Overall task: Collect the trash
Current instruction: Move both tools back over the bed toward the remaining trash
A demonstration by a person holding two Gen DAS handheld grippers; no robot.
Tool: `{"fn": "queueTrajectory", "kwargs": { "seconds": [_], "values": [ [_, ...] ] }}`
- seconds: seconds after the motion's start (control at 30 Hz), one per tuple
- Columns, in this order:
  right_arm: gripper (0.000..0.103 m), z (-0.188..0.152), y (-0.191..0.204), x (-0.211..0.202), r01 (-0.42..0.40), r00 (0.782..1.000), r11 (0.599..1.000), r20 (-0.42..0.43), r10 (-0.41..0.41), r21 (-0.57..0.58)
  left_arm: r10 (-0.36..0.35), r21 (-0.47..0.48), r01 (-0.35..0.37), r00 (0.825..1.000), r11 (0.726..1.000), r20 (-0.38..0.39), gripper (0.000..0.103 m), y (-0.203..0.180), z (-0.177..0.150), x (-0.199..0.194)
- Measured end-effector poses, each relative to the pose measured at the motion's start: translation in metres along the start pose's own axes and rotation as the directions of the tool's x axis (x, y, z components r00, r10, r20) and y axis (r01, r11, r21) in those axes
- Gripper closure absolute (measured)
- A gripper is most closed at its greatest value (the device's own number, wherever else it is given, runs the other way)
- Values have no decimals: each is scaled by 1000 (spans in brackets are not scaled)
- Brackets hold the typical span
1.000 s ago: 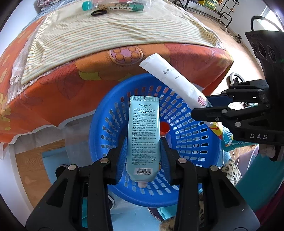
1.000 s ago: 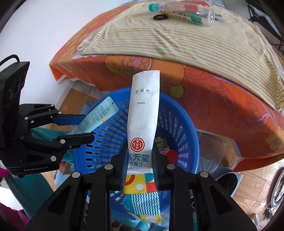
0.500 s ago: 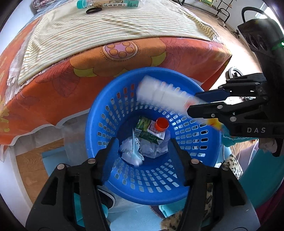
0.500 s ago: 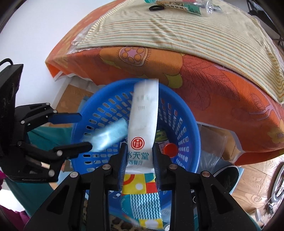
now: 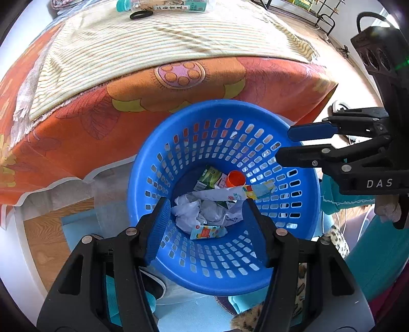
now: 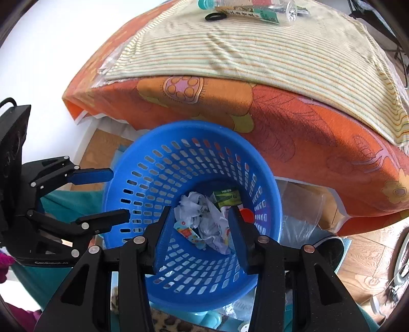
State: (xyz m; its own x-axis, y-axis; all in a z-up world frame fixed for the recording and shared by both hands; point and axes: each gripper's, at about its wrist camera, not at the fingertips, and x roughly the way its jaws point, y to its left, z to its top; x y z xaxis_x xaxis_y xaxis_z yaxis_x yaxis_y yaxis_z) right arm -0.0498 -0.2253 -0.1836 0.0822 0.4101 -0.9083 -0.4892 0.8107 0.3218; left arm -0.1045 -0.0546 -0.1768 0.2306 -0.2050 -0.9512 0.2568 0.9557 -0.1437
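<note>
While both tongs hang over the basket (image 5: 143, 178), the trash lies at its bottom, below and ahead of the fingertips. A long wipe packet (image 5: 230, 194) lies across the heap, its long axis running sideways in the left wrist view, its colourful printed end pointing toward the right tongs (image 5: 286, 145) and its white end toward the middle of the basket. A short tube (image 5: 208, 232) lies nearer the left tongs (image 5: 205, 224), also sideways, between their fingertips in that view but far below them. Crumpled white paper (image 5: 189, 214) fills the middle, with a green carton (image 5: 208, 176) and an orange cap (image 5: 235, 178) on the far side, the cap touching the carton.

Left tongs stand wide apart with nothing in them. Right tongs (image 6: 202, 229) have just been opening further and stand apart too, with nothing between the pads; the packet lies loose in the basket beneath.

Beyond the basket, past both sets of fingertips, an orange flowered cloth (image 6: 294, 132) hangs over the edge of a counter, and a striped cloth (image 6: 242, 53) covers its top. At the far edge lie a clear bottle (image 6: 245, 7) with a teal cap and a black ring (image 6: 215, 16) just beside it. Wooden floor (image 6: 365, 258) shows to the right of the right tongs, a white wall (image 6: 46, 46) to their left.
</note>
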Motion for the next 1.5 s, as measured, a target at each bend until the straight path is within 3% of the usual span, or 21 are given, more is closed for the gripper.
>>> {"fn": "queueTrajectory", "kwargs": {
  "seconds": [0.5, 0.93, 1.03, 1.2, 1.5],
  "values": [
    [61, 40, -20, -44, -45, 991, 997, 132, 36, 64, 25, -70, -19, 996, 997, 85, 43, 22, 44, -28],
    [60, 113, -33, -93, -21, 960, 1000, 280, 21, -4, 94, -54, -85, 974, 995, 205, 43, 41, 122, -53],
    [53, 133, -38, -102, -19, 950, 1000, 312, 23, -15, 99, -72, -85, 970, 994, 222, 43, 53, 144, -53],
    [49, 166, -51, -105, -48, 943, 999, 330, 46, -1, 123, -95, -105, 969, 990, 216, 43, 71, 175, -42],
    [49, 199, -62, -90, -25, 948, 1000, 316, 28, -12, 120, -239, -77, 978, 968, 172, 43, 119, 221, -11]
  ]
}}
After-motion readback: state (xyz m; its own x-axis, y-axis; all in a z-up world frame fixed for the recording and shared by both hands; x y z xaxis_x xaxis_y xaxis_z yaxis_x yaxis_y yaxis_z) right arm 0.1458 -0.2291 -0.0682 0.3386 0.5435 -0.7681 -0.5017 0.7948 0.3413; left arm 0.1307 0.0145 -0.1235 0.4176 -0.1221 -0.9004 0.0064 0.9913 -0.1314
